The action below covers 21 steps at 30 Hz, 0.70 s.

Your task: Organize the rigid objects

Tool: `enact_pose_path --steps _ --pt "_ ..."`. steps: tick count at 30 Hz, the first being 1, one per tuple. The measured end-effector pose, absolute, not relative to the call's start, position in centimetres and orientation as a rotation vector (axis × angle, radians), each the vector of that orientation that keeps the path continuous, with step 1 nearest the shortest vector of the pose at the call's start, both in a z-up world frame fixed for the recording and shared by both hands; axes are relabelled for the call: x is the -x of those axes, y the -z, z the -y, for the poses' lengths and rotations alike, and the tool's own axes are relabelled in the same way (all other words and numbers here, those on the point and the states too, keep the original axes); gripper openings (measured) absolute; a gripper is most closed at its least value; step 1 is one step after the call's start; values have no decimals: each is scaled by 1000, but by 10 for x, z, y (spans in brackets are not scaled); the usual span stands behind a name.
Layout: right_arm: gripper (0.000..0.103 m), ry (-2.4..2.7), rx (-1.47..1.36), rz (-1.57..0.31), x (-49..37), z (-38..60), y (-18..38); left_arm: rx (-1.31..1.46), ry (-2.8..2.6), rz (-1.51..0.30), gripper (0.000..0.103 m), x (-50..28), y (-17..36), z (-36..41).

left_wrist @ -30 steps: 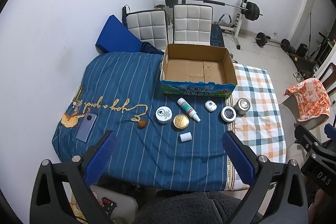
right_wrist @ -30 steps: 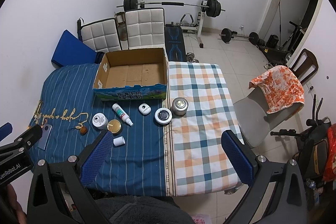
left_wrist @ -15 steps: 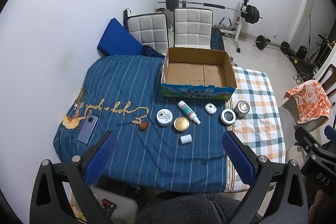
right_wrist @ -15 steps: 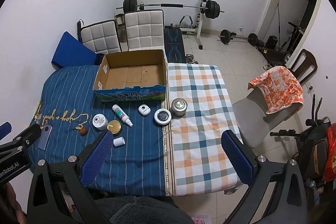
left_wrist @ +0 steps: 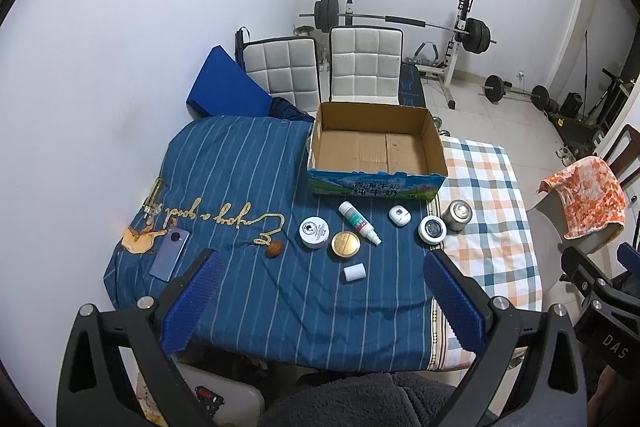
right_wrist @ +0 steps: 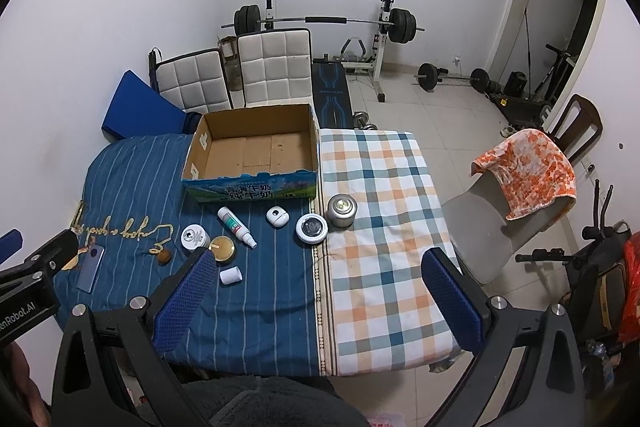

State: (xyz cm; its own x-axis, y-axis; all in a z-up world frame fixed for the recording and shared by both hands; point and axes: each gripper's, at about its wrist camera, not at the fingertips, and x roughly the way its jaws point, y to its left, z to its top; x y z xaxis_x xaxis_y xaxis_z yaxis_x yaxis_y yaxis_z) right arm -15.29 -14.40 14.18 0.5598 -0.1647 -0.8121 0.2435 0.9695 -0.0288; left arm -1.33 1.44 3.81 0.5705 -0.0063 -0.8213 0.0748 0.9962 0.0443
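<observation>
Empty brown cardboard box [left_wrist: 378, 151] sits at twelve o'clock; small jars, white spray bottle [left_wrist: 359, 223] and silver tin [left_wrist: 458, 214] line up just before it, probably staged for boxing. My left claw [left_wrist: 320, 301] and right claw [right_wrist: 318, 301] hover released, grasping nothing.

Home gym room: barbell rack [left_wrist: 400, 23], cloth-covered table [right_wrist: 380, 227]

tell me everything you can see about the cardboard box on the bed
The open brown cardboard box is a shallow rectangular tray with no lid or flaps over it; nothing lies inside, and the seams of its corrugated floor show. Its near outer wall is printed blue and green with white Chinese characters. It sits upright and flat at the far side of the blue striped cover, its right edge along the checked blanket. The small containers lie in front of it, apart from it. Neither gripper is near it.
</observation>
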Motion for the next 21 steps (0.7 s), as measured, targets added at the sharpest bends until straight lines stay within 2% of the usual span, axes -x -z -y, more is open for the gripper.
enact_pose_path --steps 21 --pt "103 244 -86 -936 160 139 -144 -74 53 -960 103 20 -38 -21"
